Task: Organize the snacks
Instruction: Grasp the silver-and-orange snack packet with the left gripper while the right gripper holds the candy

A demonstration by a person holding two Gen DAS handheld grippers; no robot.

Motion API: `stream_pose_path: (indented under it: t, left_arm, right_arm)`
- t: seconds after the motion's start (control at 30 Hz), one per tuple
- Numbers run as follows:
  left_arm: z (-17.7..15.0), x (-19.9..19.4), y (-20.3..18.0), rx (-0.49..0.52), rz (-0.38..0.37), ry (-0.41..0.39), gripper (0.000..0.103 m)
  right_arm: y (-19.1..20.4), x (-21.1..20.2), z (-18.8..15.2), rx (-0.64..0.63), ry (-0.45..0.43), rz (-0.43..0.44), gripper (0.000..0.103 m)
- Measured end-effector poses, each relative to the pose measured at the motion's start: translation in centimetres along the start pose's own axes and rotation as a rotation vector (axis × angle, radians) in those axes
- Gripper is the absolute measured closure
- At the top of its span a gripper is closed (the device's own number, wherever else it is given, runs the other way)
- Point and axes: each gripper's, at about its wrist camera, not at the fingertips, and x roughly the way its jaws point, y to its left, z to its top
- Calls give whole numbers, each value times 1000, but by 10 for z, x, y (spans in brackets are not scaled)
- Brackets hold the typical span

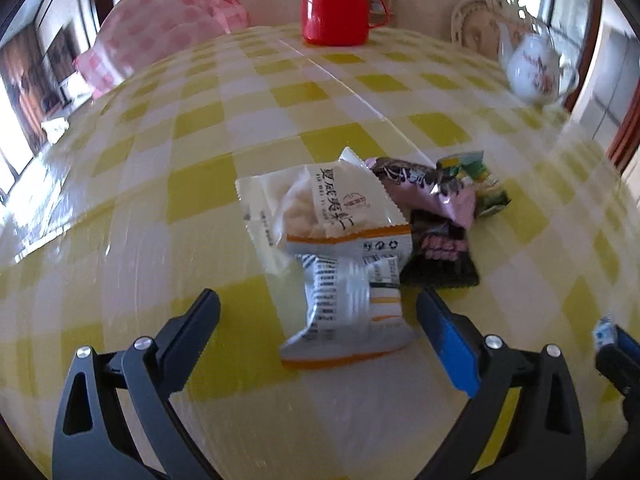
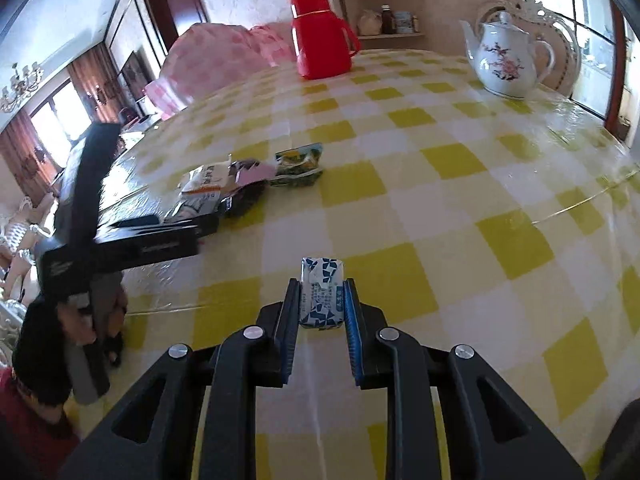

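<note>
A pile of snack packets lies on the yellow checked tablecloth (image 1: 160, 208). A white and orange packet (image 1: 340, 308) lies nearest, a white nut packet (image 1: 316, 204) behind it, then a pink and black packet (image 1: 432, 192), a black packet (image 1: 440, 256) and a green packet (image 1: 476, 184). My left gripper (image 1: 320, 320) is open, its fingers on either side of the white and orange packet, not touching it. My right gripper (image 2: 322, 296) is shut on a small blue and white packet (image 2: 322, 292) just above the table. The pile (image 2: 248, 176) also shows in the right wrist view, with the left gripper (image 2: 120, 236) beside it.
A red thermos jug (image 1: 336, 4) stands at the table's far side. A white flowered teapot (image 2: 506, 60) stands at the far right. A pink checked bundle (image 1: 160, 40) lies at the far left edge. The right gripper's tip (image 1: 616, 344) shows at the left view's right edge.
</note>
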Motion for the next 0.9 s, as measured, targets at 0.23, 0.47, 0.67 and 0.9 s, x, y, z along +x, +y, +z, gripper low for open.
stream_pose_path:
  t: [0.23, 0.47, 0.67, 0.9]
  left_arm:
    - [-10, -22, -1, 37, -32, -91, 63]
    - [-10, -48, 8, -38, -64, -154, 63]
    - [-26, -66, 6, -82, -94, -169, 63]
    - [-51, -86, -4, -84, -111, -184, 63]
  right_arm:
    - [3, -1, -1, -22, -7, -12, 81]
    - [-1, -1, -2, 2, -16, -32, 82]
    - [-1, 4, -4, 27, 0, -30, 82]
    - [9, -7, -14, 29, -15, -16, 82]
